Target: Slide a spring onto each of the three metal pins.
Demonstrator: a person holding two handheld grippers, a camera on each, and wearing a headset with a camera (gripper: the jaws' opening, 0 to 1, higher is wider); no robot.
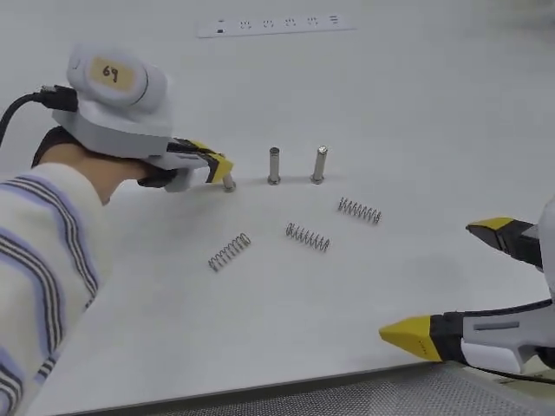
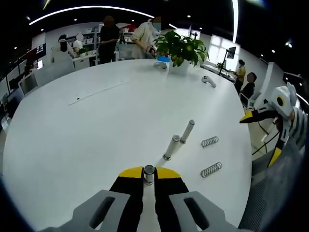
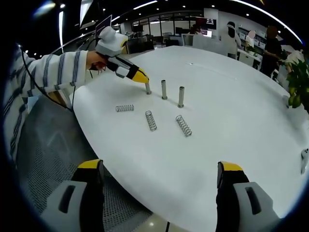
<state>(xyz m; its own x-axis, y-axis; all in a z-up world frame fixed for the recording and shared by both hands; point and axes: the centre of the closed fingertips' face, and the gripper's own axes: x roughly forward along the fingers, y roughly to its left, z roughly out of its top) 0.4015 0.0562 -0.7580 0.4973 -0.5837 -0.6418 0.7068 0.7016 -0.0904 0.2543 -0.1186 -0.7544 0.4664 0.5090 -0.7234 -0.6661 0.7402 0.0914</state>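
Springs look light, compliant, roll-prone: pinch mid-coil, gently. Left gripper narrow, clamping pin; right gripper wide, empty.

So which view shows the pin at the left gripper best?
Left gripper view: the pin is close, between the left gripper's tips. Head view shows its lower part; right gripper view shows it small.
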